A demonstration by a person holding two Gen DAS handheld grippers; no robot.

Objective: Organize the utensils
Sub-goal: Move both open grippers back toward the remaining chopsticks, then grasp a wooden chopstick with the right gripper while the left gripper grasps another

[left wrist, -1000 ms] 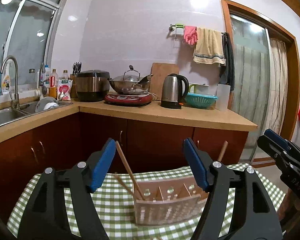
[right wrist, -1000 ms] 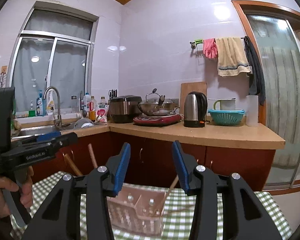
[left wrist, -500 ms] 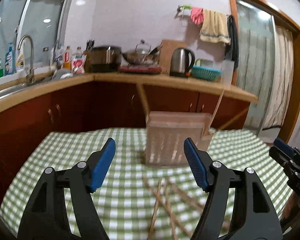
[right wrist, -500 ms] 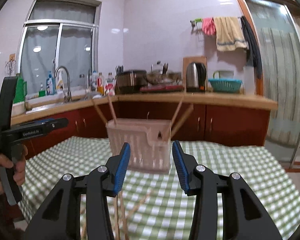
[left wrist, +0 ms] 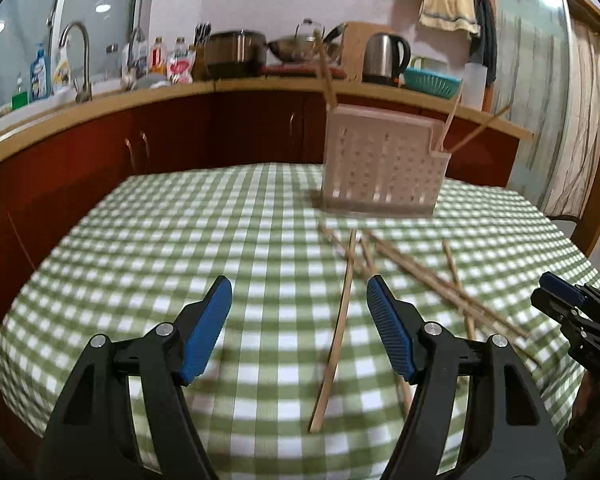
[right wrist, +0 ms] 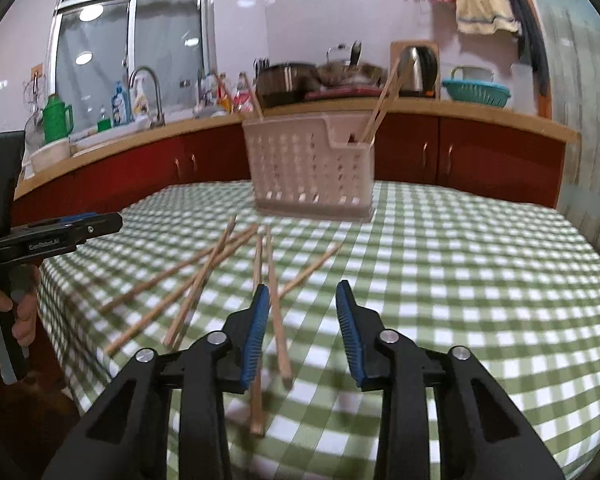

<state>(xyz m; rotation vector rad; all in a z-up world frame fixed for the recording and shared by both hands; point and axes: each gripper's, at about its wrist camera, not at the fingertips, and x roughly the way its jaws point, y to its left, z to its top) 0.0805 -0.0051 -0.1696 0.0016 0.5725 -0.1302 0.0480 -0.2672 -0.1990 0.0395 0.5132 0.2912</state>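
Several wooden chopsticks (left wrist: 416,276) lie scattered on the green checked tablecloth (left wrist: 180,240) in front of a pale perforated utensil basket (left wrist: 380,160), which has a few chopsticks standing in it. My left gripper (left wrist: 299,284) hovers open over the cloth, with one chopstick (left wrist: 340,328) lying below the gap, untouched. My right gripper (right wrist: 302,290) has its jaws closing, still apart. One chopstick (right wrist: 276,312) lies under them by the left finger, not pressed. The basket (right wrist: 312,164) stands beyond, and more loose chopsticks (right wrist: 196,284) lie to the left.
A hand (right wrist: 4,312) holds the left gripper (right wrist: 60,236) at the left edge of the right wrist view. The right gripper (left wrist: 572,308) shows at the right of the left wrist view. A kitchen counter (left wrist: 260,84) with kettle, pots and sink runs behind the table.
Both grippers have sunk toward the table and tipped downward. The loose chopsticks have come into view under them. The right jaws now stand narrower than before.
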